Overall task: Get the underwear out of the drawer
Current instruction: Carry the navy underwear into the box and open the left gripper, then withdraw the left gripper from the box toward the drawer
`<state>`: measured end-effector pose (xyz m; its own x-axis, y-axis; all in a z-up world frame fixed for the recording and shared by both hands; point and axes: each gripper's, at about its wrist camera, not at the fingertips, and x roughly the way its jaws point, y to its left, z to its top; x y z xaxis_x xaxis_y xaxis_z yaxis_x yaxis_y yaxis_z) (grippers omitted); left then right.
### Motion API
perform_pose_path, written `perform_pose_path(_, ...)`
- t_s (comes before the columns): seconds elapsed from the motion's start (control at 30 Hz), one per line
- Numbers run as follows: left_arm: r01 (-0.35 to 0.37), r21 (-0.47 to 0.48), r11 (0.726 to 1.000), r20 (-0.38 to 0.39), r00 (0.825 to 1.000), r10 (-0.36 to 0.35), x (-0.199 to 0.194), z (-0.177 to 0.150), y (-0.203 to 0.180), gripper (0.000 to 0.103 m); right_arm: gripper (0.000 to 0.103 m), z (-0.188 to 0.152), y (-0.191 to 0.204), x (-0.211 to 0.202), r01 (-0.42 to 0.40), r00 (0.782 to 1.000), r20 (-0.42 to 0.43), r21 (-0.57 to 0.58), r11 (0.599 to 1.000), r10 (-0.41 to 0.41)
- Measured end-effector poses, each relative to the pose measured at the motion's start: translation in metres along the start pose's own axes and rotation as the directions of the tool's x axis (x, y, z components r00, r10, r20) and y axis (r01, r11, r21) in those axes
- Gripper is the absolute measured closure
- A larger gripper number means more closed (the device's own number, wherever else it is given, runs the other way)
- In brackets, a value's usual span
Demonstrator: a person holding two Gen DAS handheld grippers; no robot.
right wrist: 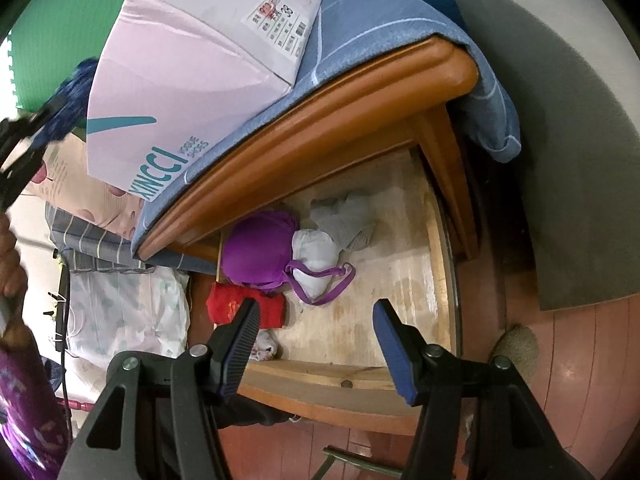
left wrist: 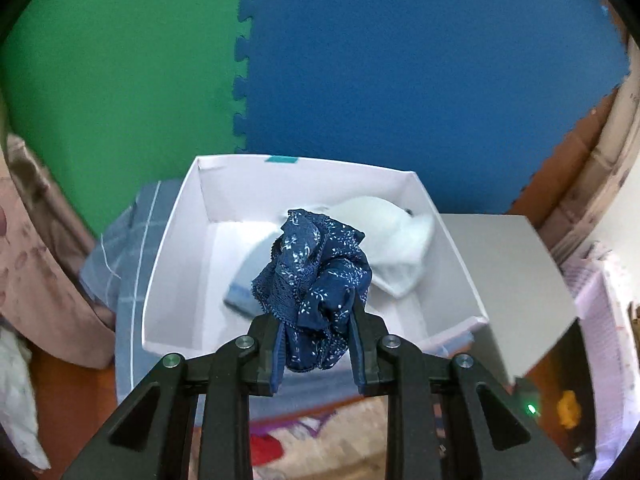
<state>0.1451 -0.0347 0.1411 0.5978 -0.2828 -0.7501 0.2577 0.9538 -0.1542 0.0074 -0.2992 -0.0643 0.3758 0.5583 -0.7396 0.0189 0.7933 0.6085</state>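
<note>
- Between the fingers of your left gripper [left wrist: 316, 344] sits a bunched piece of navy floral underwear [left wrist: 316, 276] with a lace edge; the jaws are clamped on it, and the cloth bulges out ahead of the fingertips.
- Just beyond that bundle, ahead of your left gripper, a white shoe box [left wrist: 172, 264] stands open, with white garments [left wrist: 392, 240] lying inside and a small teal mark on its far rim.
- Ahead of your right gripper [right wrist: 316, 320] the wooden drawer [right wrist: 436, 248] is pulled out; the jaws stand apart with nothing between the pads.
- Inside the drawer, past your right gripper's left fingertip, lie a folded red item [right wrist: 236, 304], a purple bra [right wrist: 260, 252], a white piece [right wrist: 316, 256] and a grey one [right wrist: 344, 216].
- Above and left of your right gripper, the box's side [right wrist: 192, 72] reads "XINCCI" in teal, with smaller lettering beside it too blurred to be sure of, and an end label shows "38" over a barcode.
- Under the box a blue checked cloth [right wrist: 384, 28] covers the cabinet top.
</note>
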Motion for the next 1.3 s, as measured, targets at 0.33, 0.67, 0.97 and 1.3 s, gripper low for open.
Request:
perform_pose_path(0.33, -0.099, -0.001, 0.995, -0.037, 0.994, 0.099, 0.064, 0.034, 0.012, 0.08, 0.043, -0.001, 0.002, 0.006, 0.0, 1.0, -0.031, -0.013, 1.0, -0.001)
perform_pose_path(0.67, -0.145, 0.006, 0.989, -0.065, 0.987, 0.145, 0.093, 0.049, 0.029, 0.078, 0.043, -0.003, 0.005, 0.016, 0.01, 0.998, -0.067, -0.029, 1.0, -0.012)
perform_pose_path(0.97, -0.165, 0.006, 0.986, -0.069, 0.984, 0.165, 0.106, 0.05, 0.036, 0.074, 0.043, -0.003, 0.007, 0.023, 0.024, 0.996, -0.09, -0.041, 0.999, -0.027)
perform_pose_path(1.3, -0.179, 0.016, 0.984, -0.067, 0.981, 0.18, 0.111, 0.051, 0.037, 0.056, 0.043, -0.004, 0.009, 0.027, 0.03, 0.994, -0.106, -0.052, 0.998, -0.035)
